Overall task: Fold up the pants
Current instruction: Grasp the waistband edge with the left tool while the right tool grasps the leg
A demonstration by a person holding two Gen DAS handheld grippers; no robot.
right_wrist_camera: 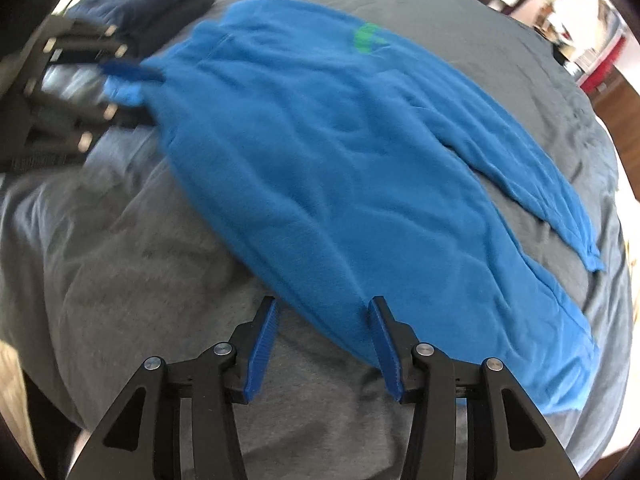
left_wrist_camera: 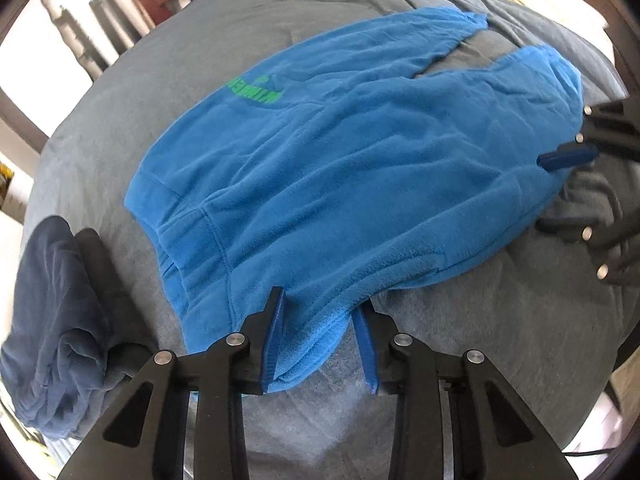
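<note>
Grey bedding [left_wrist_camera: 140, 92] covers the bed. Blue fleece pants [left_wrist_camera: 340, 168] lie spread flat across it, green logo [left_wrist_camera: 256, 88] near the waistband, legs apart. A dark navy garment [left_wrist_camera: 52, 320] lies bunched beside the waist. Left claw [left_wrist_camera: 320, 344]: jaws parted, waist corner lying between them. Right claw [right_wrist_camera: 324, 348]: jaws parted at the leg's edge.

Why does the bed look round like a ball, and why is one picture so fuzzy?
Both views come through a fisheye lens, which bulges the gray bed cover and darkens the corners. The right wrist view is smeared with blur, worst on the left gripper; in the left wrist view the blue pants look sharper.
</note>
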